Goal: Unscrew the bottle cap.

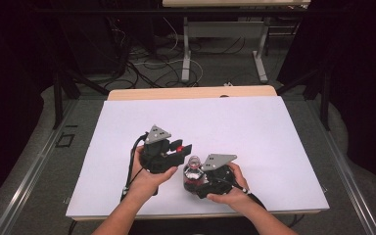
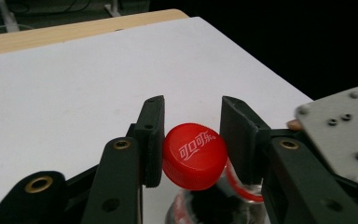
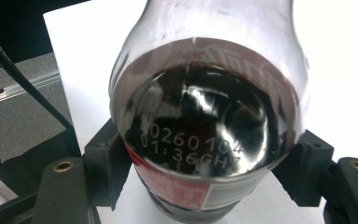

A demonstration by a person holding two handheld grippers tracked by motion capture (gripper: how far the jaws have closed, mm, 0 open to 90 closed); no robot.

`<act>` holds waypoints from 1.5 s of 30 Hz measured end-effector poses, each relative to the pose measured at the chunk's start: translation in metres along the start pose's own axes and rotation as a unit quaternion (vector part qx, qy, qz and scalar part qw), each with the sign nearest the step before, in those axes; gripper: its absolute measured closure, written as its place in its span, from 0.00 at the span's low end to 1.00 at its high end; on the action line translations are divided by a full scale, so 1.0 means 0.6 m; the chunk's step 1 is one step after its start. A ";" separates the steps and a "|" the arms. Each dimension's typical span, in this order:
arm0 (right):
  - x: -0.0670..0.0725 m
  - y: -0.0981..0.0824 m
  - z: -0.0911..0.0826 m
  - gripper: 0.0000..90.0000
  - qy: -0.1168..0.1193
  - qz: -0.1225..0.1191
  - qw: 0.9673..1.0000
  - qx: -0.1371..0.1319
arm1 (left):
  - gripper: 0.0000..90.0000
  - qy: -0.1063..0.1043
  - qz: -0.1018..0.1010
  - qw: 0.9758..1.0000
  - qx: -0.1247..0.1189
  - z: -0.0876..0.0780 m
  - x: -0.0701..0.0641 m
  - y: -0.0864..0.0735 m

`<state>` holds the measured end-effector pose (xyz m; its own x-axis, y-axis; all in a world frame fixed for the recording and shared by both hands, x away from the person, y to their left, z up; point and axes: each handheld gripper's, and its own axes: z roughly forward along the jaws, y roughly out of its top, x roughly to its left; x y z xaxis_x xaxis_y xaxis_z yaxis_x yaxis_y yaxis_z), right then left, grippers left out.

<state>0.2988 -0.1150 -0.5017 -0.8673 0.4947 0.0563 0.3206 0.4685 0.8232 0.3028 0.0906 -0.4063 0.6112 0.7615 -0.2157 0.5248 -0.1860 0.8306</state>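
On the white table sheet [image 1: 254, 132], near its front edge: my right gripper [image 1: 206, 182] clamps the cola bottle [image 3: 205, 126] body; just left of it, my left gripper [image 2: 191, 140] pinches the red cap [image 2: 194, 155], lifted off the neck.

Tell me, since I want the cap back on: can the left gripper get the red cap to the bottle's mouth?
Probably yes: left gripper holds the red cap close above the bottle, with nothing between.

Black tongs [image 1: 182, 149] with brass-ringed holes, grey screwed triangular plates, black cables.
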 end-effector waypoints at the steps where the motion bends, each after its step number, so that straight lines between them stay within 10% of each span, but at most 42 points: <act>1: -0.001 0.000 -0.001 0.32 0.000 0.001 1.000 0.004 | 0.68 0.005 -0.005 1.000 0.000 -0.001 0.007 -0.001; 21: -0.069 0.020 0.006 0.32 -0.069 0.026 0.997 -0.007 | 0.68 0.063 -0.083 0.995 -0.007 -0.015 0.111 -0.025; 45: -0.210 0.110 0.083 0.32 -0.174 0.098 0.980 -0.011 | 0.68 0.078 -0.104 0.991 -0.012 -0.021 0.152 -0.042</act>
<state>0.4483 -0.1099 -0.4828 -0.6057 0.7954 0.0223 0.4570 0.3248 0.8280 0.3382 0.1727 -0.4402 0.3913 0.8686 -0.3041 0.6146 -0.0007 0.7888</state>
